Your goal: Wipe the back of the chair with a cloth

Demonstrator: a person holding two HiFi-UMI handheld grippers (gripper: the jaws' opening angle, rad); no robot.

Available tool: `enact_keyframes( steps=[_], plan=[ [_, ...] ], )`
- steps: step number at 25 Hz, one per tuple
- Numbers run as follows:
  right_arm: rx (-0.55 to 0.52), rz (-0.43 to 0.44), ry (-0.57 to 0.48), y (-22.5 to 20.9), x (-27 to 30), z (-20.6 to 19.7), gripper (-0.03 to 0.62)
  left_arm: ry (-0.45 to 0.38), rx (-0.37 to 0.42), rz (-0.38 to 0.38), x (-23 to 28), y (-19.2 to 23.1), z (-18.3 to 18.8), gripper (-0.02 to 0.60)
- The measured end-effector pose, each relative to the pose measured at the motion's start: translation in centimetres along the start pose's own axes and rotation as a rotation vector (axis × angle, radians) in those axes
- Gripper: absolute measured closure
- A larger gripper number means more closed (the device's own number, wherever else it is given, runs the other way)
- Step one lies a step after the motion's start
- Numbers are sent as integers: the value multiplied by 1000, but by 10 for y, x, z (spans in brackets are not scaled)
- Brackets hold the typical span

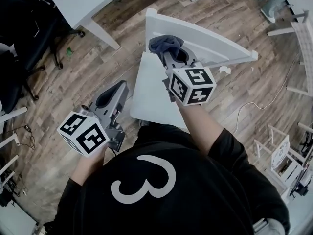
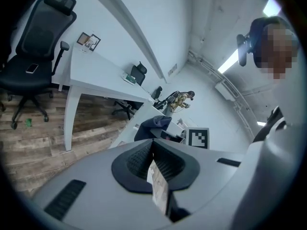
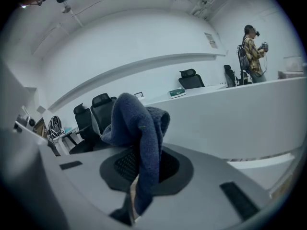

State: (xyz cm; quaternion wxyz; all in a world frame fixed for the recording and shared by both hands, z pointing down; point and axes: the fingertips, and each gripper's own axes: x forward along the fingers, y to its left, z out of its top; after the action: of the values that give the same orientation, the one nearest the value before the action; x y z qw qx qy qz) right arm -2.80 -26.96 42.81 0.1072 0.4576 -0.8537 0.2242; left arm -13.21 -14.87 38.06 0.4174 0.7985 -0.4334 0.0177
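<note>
The white chair stands in front of me in the head view, its curved back (image 1: pixel 210 40) beyond the flat seat (image 1: pixel 149 94). My right gripper (image 1: pixel 168 53) is shut on a dark blue cloth (image 1: pixel 165 44), held at the near left end of the chair back. In the right gripper view the cloth (image 3: pixel 139 128) drapes over the jaws, with the white chair back (image 3: pixel 249 114) close ahead. My left gripper (image 1: pixel 116 88) hangs left of the seat, above the floor; its jaws (image 2: pixel 154 159) are shut with nothing in them.
A white desk (image 1: pixel 83 4) and a black office chair (image 1: pixel 24 23) stand at the upper left. A cable (image 1: pixel 254 104) lies on the wood floor to the right, near white frames (image 1: pixel 283 155). Another person (image 3: pixel 252 51) stands far off.
</note>
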Motion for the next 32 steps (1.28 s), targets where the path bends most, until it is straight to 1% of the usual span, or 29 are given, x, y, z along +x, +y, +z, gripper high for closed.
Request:
enact_keyframes(
  steps=[5, 11, 19, 25, 32],
  plan=[
    [-14, 21, 21, 11, 24, -3, 545, -32, -28, 45, -17, 16, 1, 568],
    [-20, -20, 29, 2, 44, -4, 545, -50, -50, 76, -29, 23, -2, 568],
    [-34, -63, 23, -2, 51, -5, 545, -53, -60, 93, -35, 27, -6, 568],
    [-26, -89, 18, -3, 50, -5, 545, -47, -55, 92, -36, 24, -8, 568],
    [-3, -139, 11, -22, 39, -6, 546, -27, -45, 78, -30, 19, -10, 568]
  ],
)
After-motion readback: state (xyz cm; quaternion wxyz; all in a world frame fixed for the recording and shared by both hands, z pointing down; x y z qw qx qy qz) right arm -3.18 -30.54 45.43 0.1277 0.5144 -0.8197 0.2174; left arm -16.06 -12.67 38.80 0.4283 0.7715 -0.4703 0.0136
